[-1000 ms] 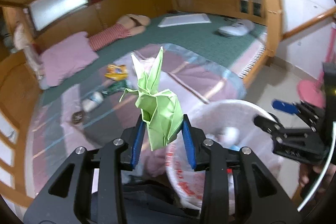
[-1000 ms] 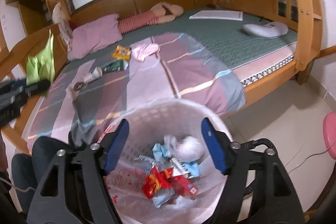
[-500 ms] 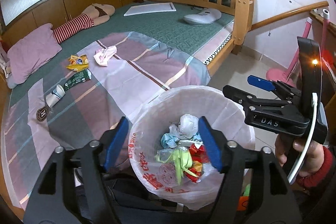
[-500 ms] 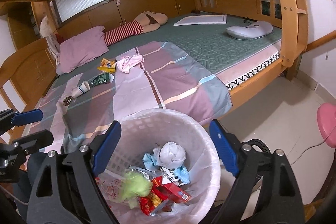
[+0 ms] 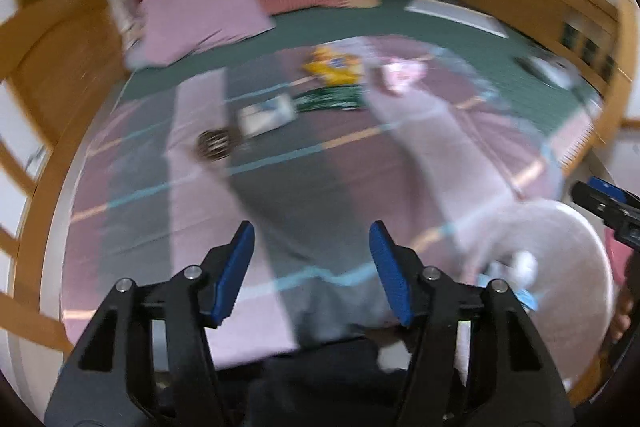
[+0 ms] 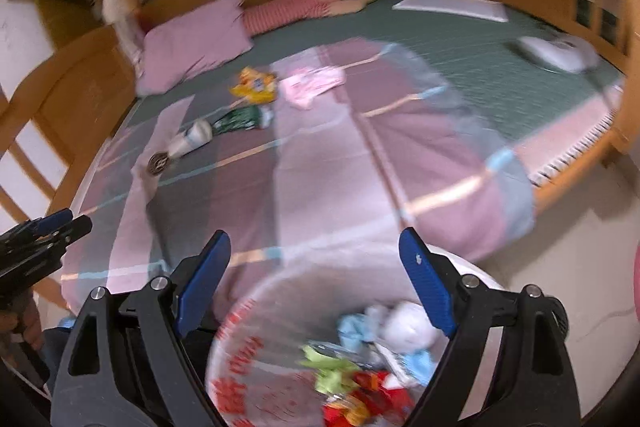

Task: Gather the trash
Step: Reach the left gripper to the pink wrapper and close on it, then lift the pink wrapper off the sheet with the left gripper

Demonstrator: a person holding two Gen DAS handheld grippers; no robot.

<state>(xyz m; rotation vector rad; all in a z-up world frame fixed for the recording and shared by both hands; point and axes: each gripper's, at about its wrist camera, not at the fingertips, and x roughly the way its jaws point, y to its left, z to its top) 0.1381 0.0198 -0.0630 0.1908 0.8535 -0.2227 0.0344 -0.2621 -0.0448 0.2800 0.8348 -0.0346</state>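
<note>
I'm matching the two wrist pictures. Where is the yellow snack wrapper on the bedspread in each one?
Left wrist: the yellow snack wrapper lies upper centre, right of the pink pillow.
Right wrist: the wrapper lies upper left of centre.
Shared landmark: the green foil packet just below it.

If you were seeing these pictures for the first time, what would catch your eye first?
Probably the white bin at the bed's near edge, with colourful rubbish including a green paper. Next, the litter in a loose row on the blanket: a yellow packet, a green wrapper and a cup.
</note>
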